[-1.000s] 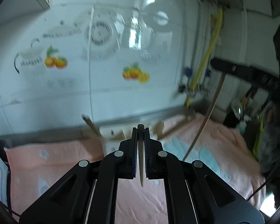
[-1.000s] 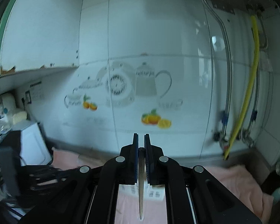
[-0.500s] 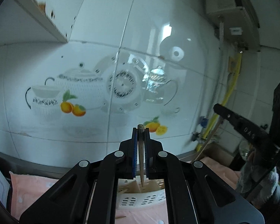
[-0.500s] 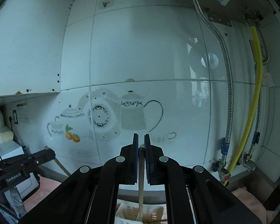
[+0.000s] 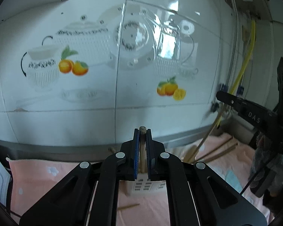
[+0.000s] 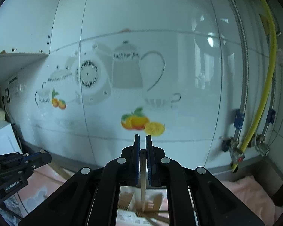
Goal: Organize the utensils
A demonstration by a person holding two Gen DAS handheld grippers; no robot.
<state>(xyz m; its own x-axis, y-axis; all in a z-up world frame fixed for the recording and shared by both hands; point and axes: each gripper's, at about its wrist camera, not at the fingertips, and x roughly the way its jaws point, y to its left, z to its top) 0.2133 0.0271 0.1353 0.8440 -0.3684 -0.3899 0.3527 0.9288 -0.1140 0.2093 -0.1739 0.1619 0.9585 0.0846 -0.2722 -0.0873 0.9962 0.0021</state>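
Left wrist view faces a white tiled wall (image 5: 122,103) printed with teapots and oranges, rising beyond the left tongs (image 5: 142,131). Below the wall, a pink cloth (image 5: 37,179) spreads under and to both sides of the tongs. At the far right edge, the right tongs (image 5: 235,103) reach in from the side, with a yellow hose (image 5: 249,56) running down the wall behind them. Directly under the left tongs stands a white slotted holder (image 5: 145,186), partly hidden by the black arms. Several wooden sticks (image 5: 217,150) lean out of it to the right, over the cloth. The left tongs are pressed together on a wooden chopstick (image 5: 142,150), held upright between the blue pads (image 5: 135,150), its blunt top just above the tips and its lower part pointing down at the holder. A loose stick (image 5: 128,206) lies on the cloth just in front of the holder.

Right wrist view shows the same wall (image 6: 160,56), with the hose (image 6: 264,94) and metal pipes to the right of the right tongs (image 6: 143,137). The left tongs (image 6: 28,160) sit low at the left. The right tongs pinch a second chopstick (image 6: 143,173), its top sitting below the tips, its narrow end hanging into the holder (image 6: 126,203) among other sticks.
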